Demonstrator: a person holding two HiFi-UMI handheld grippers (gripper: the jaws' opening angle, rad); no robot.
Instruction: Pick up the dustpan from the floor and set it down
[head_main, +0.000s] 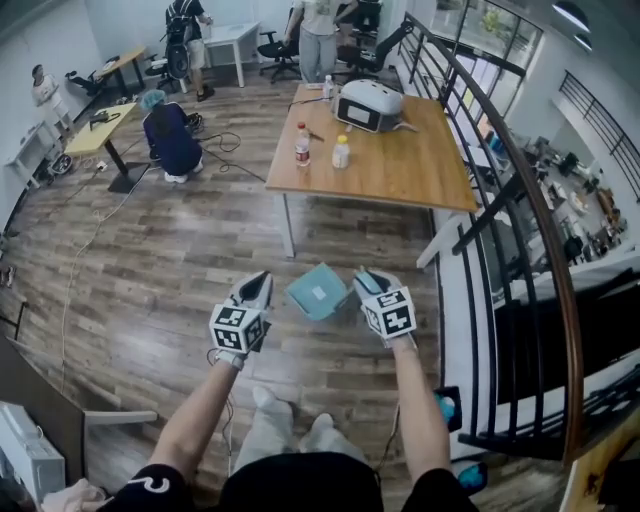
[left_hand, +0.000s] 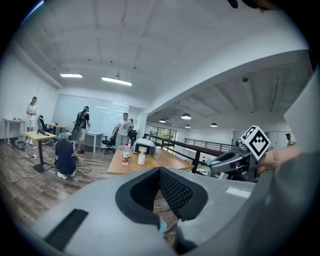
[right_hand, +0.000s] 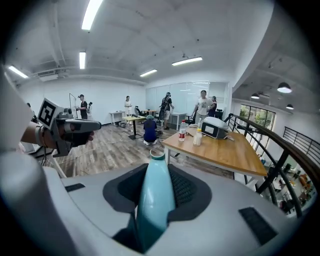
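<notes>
The right hand-held gripper (head_main: 367, 280) pinches the dustpan (head_main: 318, 291) by its handle, off the floor (head_main: 170, 270). Just left of the dustpan, the left hand-held gripper (head_main: 260, 283) is pressed together, empty.

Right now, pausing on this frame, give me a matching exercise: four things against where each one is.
1 dustpan
2 red-labelled bottle
3 crouching person
4 railing

A on the wooden table
B on the floor by a small desk
C clamped in the right hand-held gripper
D along the floor's right edge

Pairs: 1-C, 2-A, 3-B, 4-D.
</notes>
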